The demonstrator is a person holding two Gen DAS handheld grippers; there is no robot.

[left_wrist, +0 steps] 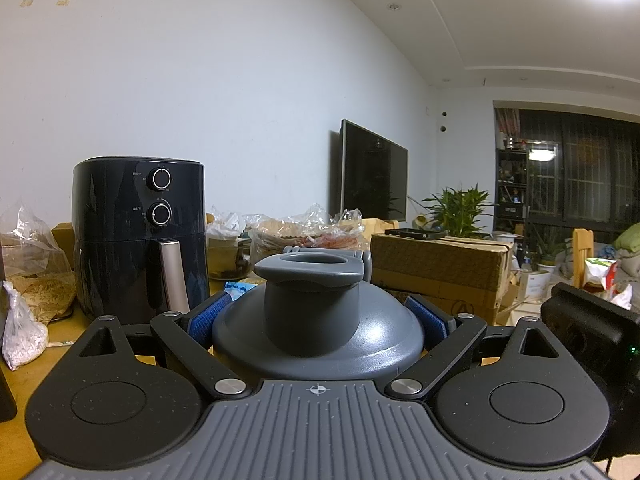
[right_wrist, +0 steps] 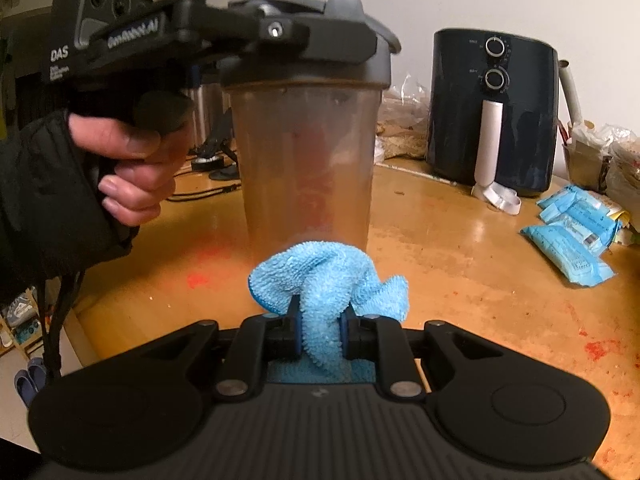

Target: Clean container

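Nearest the right wrist camera, the right gripper (right_wrist: 320, 336) has its jaws clenched on a bunched light-blue cloth (right_wrist: 328, 280), which bulges up between the blue pads low in the middle of the frame and spills to either side of them. Just beyond the cloth stands the container (right_wrist: 306, 160), a translucent shaker bottle with a cloudy brownish wall, upright on the yellow-brown surface (right_wrist: 460, 264) in the middle of the frame. Whether the cloth touches the bottle's foot cannot be told.

At the upper left of that view the left gripper (right_wrist: 304, 40) reaches in level and clamps the bottle's grey lid (right_wrist: 376, 72) from the side; a hand (right_wrist: 132, 160) in a dark sleeve grips its handle. In the left wrist view the same lid (left_wrist: 318, 332) fills the lower middle, its flip cap (left_wrist: 310, 268) on top, with the blue pads (left_wrist: 210, 316) pressed against its rim on both sides, so these jaws grasp the lid.

A black air fryer (right_wrist: 492, 112) with two dials stands at the upper right, well apart from the bottle. Blue packets (right_wrist: 572, 236) lie on the surface at the right edge. Red specks mark the surface at the lower right and beside the bottle's foot.
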